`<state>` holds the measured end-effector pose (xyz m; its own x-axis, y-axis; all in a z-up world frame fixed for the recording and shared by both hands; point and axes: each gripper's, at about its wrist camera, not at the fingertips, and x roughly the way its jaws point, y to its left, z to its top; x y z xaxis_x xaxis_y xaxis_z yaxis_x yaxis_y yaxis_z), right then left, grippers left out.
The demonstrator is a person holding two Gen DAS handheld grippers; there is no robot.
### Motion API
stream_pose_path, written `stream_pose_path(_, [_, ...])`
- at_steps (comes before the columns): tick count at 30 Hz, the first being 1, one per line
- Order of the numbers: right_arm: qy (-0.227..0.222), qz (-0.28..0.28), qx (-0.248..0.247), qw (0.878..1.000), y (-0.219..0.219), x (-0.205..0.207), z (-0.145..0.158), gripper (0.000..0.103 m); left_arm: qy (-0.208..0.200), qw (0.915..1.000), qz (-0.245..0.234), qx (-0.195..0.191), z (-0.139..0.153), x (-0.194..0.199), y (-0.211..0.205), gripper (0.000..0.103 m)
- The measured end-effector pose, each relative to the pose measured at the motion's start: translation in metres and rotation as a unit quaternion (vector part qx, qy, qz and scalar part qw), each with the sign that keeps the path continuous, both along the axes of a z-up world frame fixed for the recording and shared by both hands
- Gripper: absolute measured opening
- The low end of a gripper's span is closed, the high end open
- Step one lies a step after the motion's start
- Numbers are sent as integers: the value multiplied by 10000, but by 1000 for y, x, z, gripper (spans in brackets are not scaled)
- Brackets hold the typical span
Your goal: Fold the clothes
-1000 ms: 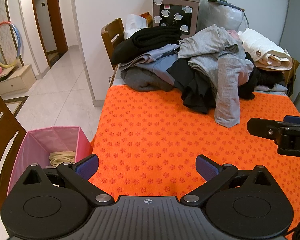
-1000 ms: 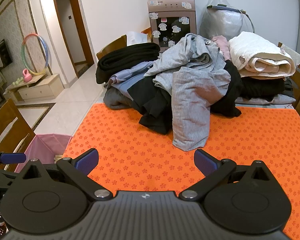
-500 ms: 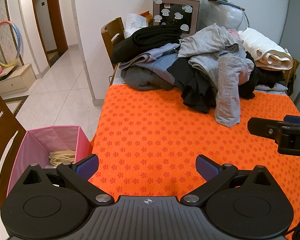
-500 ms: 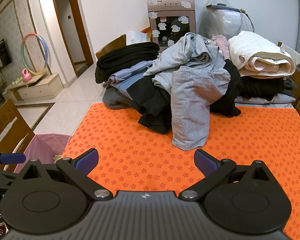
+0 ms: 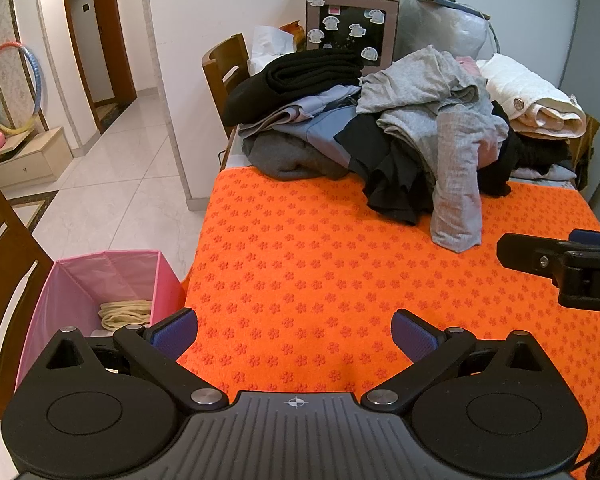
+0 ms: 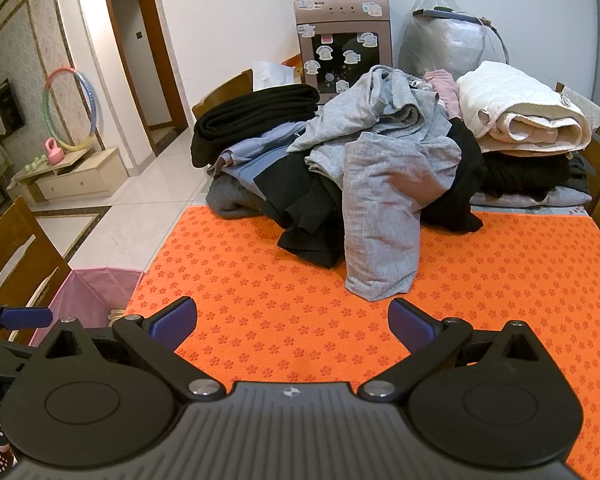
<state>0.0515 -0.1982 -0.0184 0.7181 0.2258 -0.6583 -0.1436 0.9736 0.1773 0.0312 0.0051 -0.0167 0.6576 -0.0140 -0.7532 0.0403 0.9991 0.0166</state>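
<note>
A heap of clothes [image 5: 400, 120] [image 6: 372, 148] covers the far half of the table. A grey garment [image 5: 456, 192] [image 6: 380, 220] hangs off the heap's front onto the orange flower-print mat [image 5: 320, 280] [image 6: 300, 300], with black cloth [image 6: 308, 216] beside it on the left. A rolled cream piece [image 6: 520, 116] lies on top at the right. My left gripper [image 5: 294, 330] is open over the mat's near edge and holds nothing. My right gripper [image 6: 292, 318] is open too, short of the grey garment. Its finger [image 5: 540, 258] enters the left wrist view at the right edge.
A pink fabric bin [image 5: 100, 284] holding a cream cloth [image 5: 126, 312] stands on the floor left of the table. Wooden chairs stand at the near left [image 5: 4, 264] and the far left [image 5: 226, 64]. A water dispenser [image 6: 342, 60] and a plastic bag [image 6: 444, 40] are behind the heap.
Both grippers have drifted slightly toward the heap, mostly the right one. Their jaws stay open and the clothes have not moved.
</note>
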Motion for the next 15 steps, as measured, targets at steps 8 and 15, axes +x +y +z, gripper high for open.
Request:
stream_pose_path(8, [6, 1, -2, 10000, 0, 0, 0, 103, 13, 10000, -2, 2, -1, 1, -1, 103])
stream_pose_path(15, [28, 44, -47, 10000, 2, 3, -2, 103, 75, 10000, 5, -17, -3, 2, 0, 103])
